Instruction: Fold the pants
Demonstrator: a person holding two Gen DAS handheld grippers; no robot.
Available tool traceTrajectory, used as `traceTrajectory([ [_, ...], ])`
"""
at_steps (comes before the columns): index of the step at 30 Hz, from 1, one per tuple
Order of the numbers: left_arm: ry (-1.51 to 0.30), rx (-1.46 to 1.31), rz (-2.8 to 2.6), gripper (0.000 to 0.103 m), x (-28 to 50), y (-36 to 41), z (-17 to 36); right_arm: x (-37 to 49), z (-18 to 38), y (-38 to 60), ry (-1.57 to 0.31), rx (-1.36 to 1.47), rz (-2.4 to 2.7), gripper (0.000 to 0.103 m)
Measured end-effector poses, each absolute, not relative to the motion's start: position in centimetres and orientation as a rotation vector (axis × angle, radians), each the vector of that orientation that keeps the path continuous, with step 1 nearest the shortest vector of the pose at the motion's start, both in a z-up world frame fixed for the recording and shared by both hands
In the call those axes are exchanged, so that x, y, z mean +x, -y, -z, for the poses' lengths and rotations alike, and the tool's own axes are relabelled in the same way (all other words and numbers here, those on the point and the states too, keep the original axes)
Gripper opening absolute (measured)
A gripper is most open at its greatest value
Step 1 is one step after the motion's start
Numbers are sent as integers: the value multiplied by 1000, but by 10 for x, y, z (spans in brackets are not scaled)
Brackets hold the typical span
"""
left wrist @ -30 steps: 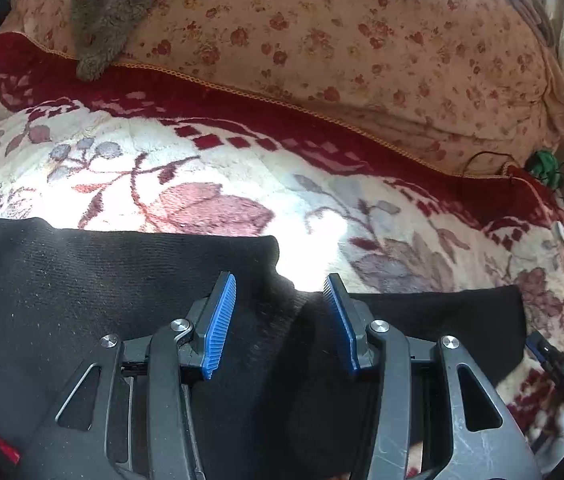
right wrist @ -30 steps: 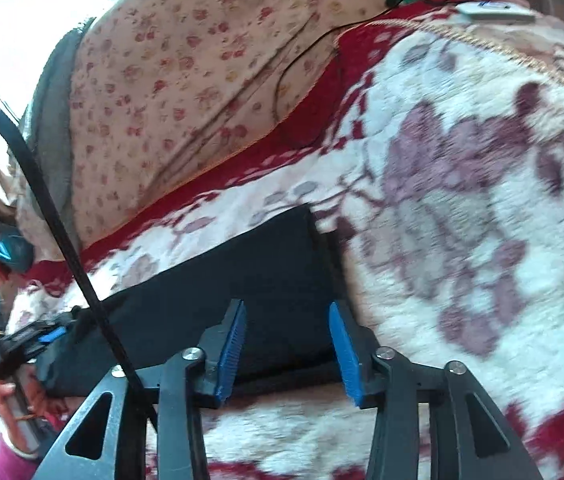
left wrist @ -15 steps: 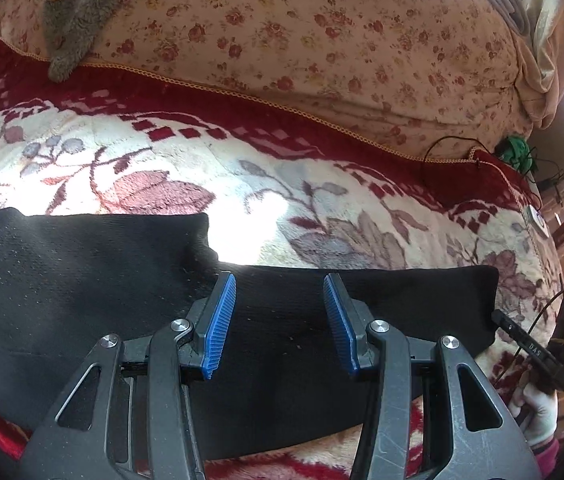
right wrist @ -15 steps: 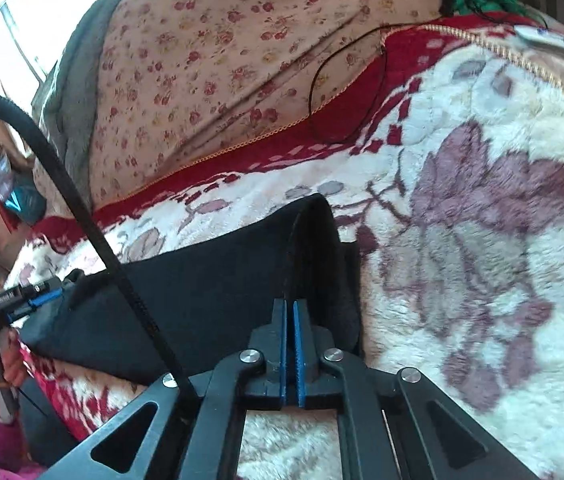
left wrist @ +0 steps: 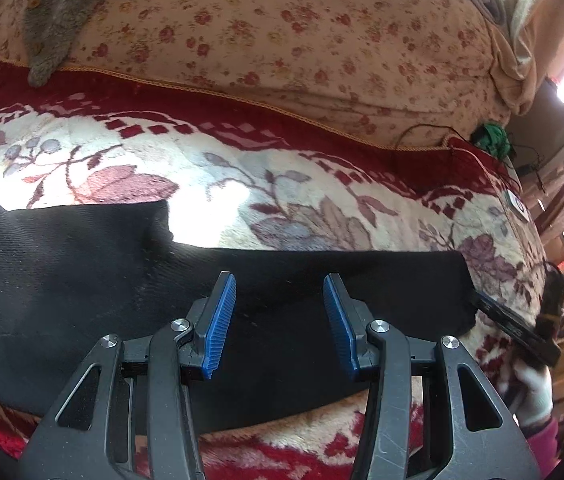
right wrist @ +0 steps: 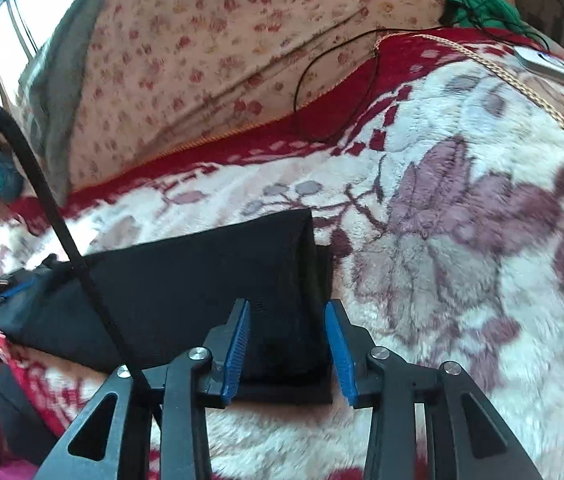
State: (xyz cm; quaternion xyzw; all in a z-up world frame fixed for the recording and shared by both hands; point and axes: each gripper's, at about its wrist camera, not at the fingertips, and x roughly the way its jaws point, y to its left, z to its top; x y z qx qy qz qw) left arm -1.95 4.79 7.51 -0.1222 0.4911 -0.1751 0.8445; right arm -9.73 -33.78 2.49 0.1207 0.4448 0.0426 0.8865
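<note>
Both sets of jaws wide, holding nothing; left gripper (left wrist: 279, 324) over the middle of the black fabric pants (left wrist: 82, 280) — right gripper (right wrist: 287, 350) at their leg end; pants lie flat on the floral red-and-cream plush blanket (right wrist: 462, 240).

Both wrist cams low, close, sharing pants (left wrist: 282, 280).

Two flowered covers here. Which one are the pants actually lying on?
The plush white blanket with big mauve leaves and a red border; the black pants lie flat on it. The beige quilt with small red flowers is heaped behind, apart from the pants.
</note>
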Motion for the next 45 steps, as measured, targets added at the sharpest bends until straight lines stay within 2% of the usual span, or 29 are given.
traceTrajectory([
  [1, -1040, -256, 379, 45, -21, -45, -75, -94, -22, 337, -929, 251, -91, 32],
  [3, -1050, -241, 402, 45, -23, -36, -74, -89, -16, 335, -941, 249, -117, 15],
  [5, -1057, -228, 417, 45, -26, -29, -73, -92, -16, 332, -930, 219, -141, 8],
  [12, -1071, -240, 438, 45, -28, -21, -71, -117, -26, 342, -911, 201, -115, 7],
  [14, -1072, -234, 439, 45, -31, -20, -70, -118, -25, 347, -912, 210, -60, 2],
  [17, -1083, -227, 430, 45, -32, -19, -66, -111, -18, 353, -934, 266, -62, 2],
  [20, -1081, -237, 427, 45, -32, -20, -66, -118, -27, 353, -885, 295, -76, 4],
  [22, -1081, -236, 428, 45, -33, -18, -67, -126, -36, 352, -851, 324, -78, 10],
  [24, -1083, -232, 438, 45, -34, -14, -68, -135, -40, 349, -829, 368, -105, 26],
  [26, -1078, -225, 446, 45, -36, -10, -70, -143, -38, 344, -839, 430, -147, 36],
  [32, -1076, -186, 466, 48, -41, 3, -73, -163, -15, 339, -877, 623, -191, 36],
  [37, -1075, -151, 467, 48, -41, 12, -73, -166, -8, 340, -885, 658, -164, 38],
  [39, -1082, -144, 467, 48, -39, 15, -71, -164, -7, 340, -888, 665, -155, 43],
  [45, -1110, -91, 511, 48, -23, 36, -66, -154, 2, 340, -888, 715, -139, 44],
])
